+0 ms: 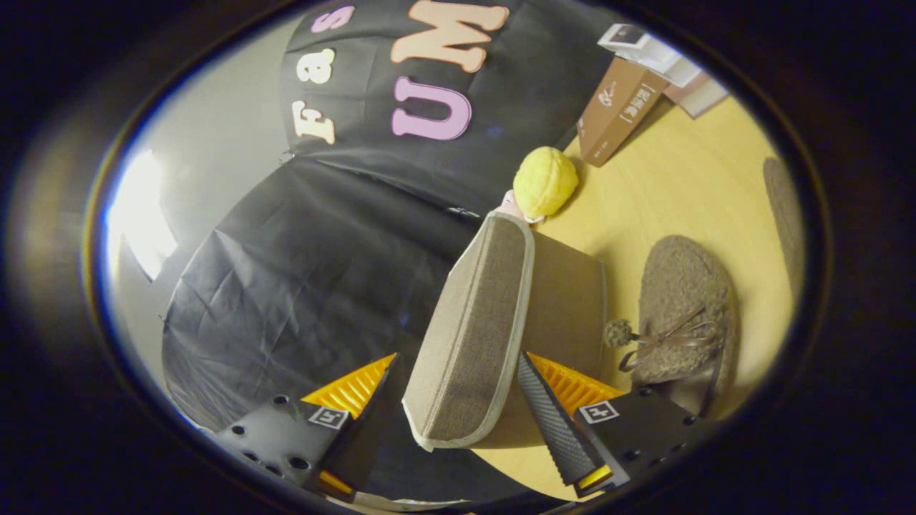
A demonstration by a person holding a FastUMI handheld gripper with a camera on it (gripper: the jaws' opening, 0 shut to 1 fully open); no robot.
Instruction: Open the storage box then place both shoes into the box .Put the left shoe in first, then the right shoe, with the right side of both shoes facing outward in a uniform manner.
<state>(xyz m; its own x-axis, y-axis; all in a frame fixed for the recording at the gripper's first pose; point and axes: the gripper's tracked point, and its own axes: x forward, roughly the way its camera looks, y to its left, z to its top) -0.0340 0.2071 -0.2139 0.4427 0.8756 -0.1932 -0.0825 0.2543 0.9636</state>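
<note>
Yellow worktop carries a slipper; the hand-held gripper clamps the storage box lid, raised.

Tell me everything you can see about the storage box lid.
The storage box lid is a flat brown panel of woven fabric with pale piping along its edges. It is swung up and stands tilted, still joined to the box behind it. Its lower edge sits between the gripper jaws, which look clamped on it.
</note>
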